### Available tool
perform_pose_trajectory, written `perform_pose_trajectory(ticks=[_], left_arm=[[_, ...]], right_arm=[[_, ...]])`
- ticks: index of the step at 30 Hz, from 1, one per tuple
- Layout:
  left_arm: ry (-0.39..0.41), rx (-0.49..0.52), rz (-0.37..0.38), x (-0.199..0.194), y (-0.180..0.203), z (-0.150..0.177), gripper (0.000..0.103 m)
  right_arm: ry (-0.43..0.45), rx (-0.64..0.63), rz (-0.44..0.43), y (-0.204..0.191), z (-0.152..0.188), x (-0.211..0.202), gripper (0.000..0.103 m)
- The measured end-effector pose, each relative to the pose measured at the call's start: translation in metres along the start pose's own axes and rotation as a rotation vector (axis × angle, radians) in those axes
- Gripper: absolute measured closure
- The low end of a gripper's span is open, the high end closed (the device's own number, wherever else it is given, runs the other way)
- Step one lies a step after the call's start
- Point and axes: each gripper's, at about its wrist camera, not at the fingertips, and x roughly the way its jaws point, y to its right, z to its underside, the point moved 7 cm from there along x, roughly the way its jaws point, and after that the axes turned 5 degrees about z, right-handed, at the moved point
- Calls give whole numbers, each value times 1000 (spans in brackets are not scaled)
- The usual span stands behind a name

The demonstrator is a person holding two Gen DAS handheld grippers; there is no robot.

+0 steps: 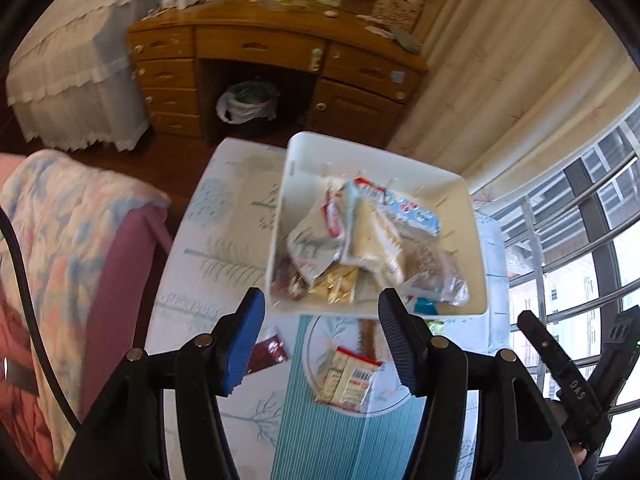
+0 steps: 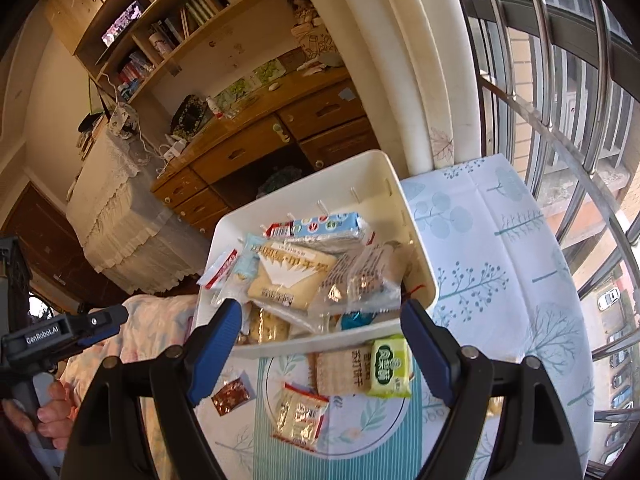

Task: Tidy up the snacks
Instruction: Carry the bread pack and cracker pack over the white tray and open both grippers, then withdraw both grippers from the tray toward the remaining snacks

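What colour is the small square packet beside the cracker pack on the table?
Light green packet, clearest in the right wrist view.

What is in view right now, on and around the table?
white plastic bin: one, on the table, piled with snack packets
loose snack packets: four, in front of the bin: green, beige cracker, yellow-white, dark red-brown
tree-print tablecloth: one, white and teal, covering the table
wooden desk: one, brown, behind the table
left tongs: open, empty
right tongs: open, empty
hand: one, gripping the left tongs' handle
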Motion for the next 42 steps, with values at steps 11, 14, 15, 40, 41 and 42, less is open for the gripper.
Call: perform_pose_trajectory(ticks=[11,14,15,40,41,42], left_arm=[[-66,-92,-92,2,-56,66,44],[-90,-76,-95,5,-65,78,44],[-94,-66,-95,6,-66,80,44],[-293,572,36,108,-77,105,33],[-295,587,40,113,-77,107,33],[-299,598,47,119,-76,109,33]], right_arm=[[-173,21,-70,-19,53,18,21],[-230,41,-56,-24,71,26,21],[-248,44,-52,-24,75,28,21],[-227,66,230,-66,180,62,21],[-213,37,248,-68,184,64,21],[-197,12,268,-69,186,65,21]])
